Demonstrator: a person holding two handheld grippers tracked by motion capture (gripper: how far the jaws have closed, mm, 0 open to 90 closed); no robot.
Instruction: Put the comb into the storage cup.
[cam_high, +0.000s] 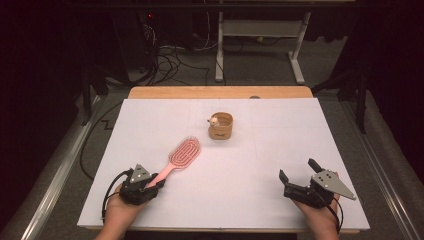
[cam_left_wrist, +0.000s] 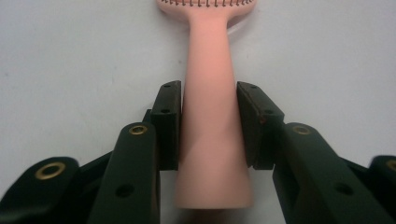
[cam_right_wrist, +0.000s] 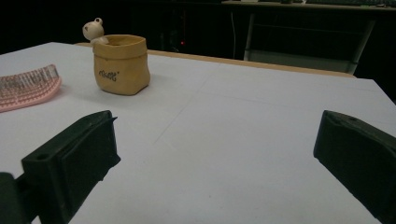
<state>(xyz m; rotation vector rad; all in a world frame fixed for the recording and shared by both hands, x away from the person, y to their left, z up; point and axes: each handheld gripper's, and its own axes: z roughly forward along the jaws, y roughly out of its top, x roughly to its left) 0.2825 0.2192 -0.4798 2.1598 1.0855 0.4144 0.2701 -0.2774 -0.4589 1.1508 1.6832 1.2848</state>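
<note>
1. Two grippers sit at the near edge of the white table (cam_high: 260, 165) in the high view. The left gripper (cam_high: 156, 183) lies at the near left with its jaws around the handle end of the pink brush (cam_high: 181, 157), which lies flat and slants away toward the middle, head farthest. A tan pot (cam_high: 220, 125) with a small bear figure (cam_high: 214, 120) on its rim stands beyond the brush head, a little apart from it. The right gripper (cam_high: 297, 172) rests at the near right, well apart from both, its jaws spread wide with nothing between them.

2. Left gripper view: the left gripper (cam_left_wrist: 208, 126) has the brush (cam_left_wrist: 210, 107) handle between its two black pads. The pads (cam_left_wrist: 168, 126) lie against the handle's sides or very nearly so; whether they press on it I cannot tell. The handle's flared end points toward the camera.

3. Right gripper view: the right gripper (cam_right_wrist: 215, 140) stands wide open over bare table (cam_right_wrist: 243, 140), holding nothing. The pot (cam_right_wrist: 122, 64) stands far left, bear (cam_right_wrist: 95, 31) on its rim, the brush (cam_right_wrist: 28, 88) head just left of it.
</note>
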